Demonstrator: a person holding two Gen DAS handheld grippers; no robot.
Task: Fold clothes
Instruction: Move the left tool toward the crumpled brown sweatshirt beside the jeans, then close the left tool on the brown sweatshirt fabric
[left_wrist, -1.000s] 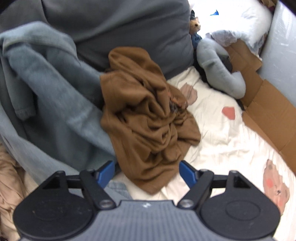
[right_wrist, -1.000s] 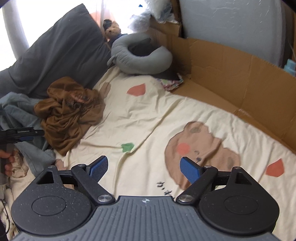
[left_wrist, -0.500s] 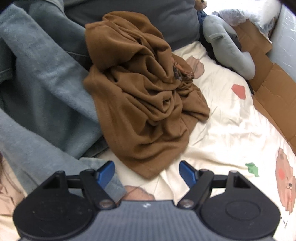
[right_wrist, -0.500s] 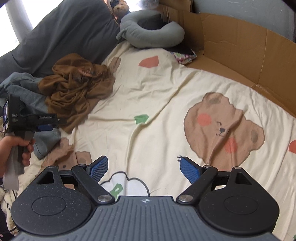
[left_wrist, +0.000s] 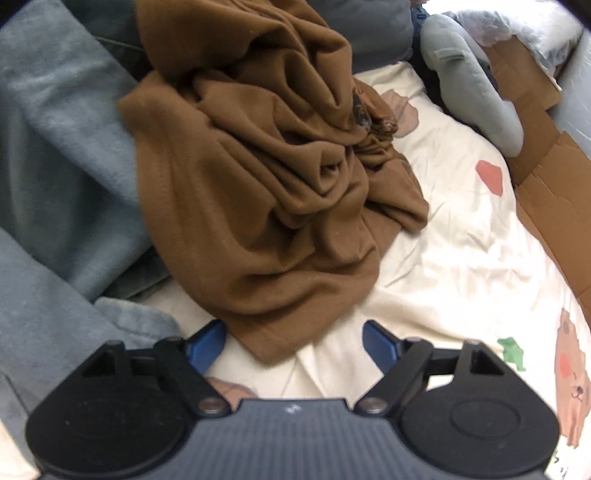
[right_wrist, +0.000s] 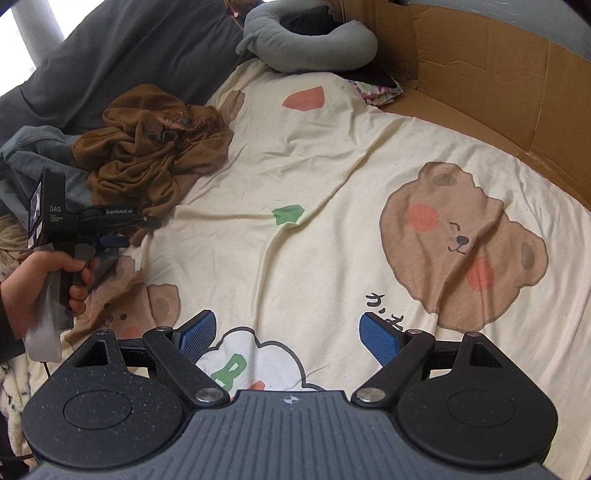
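**Reaching for the brown garment's near hem**

The brown garment (left_wrist: 266, 184) lies crumpled in a heap on the bed, toward the bed's left side as the right wrist camera sees it, partly draped over a pile of grey-blue clothes (left_wrist: 55, 177) and up against a dark grey pillow (right_wrist: 129, 48) at the head end. One lobe of it hangs forward onto the cream bear-print sheet (left_wrist: 443, 258), ending in a stitched hem.

The left gripper (left_wrist: 293, 341) points down at that hem, and the hem tip sits just between its fingers. Its jaws have just been opening wider; the blue pads do not press on the cloth, so it holds nothing. The right gripper (right_wrist: 288, 334) hangs over bare sheet nearer the bed's middle, well apart from the heap, fingers spread and empty.

To do this step well, I would judge:
- Close on the hem alone, not on the sheet under it.
- Take a single layer, so that the heap can unroll when lifted.
- Draw it toward the open sheet, away from the grey-blue pile.
- Bring the right gripper to a second corner before spreading it flat.

A grey neck pillow (right_wrist: 314, 48) and cardboard (right_wrist: 498, 85) line the far edge, clear of the work.
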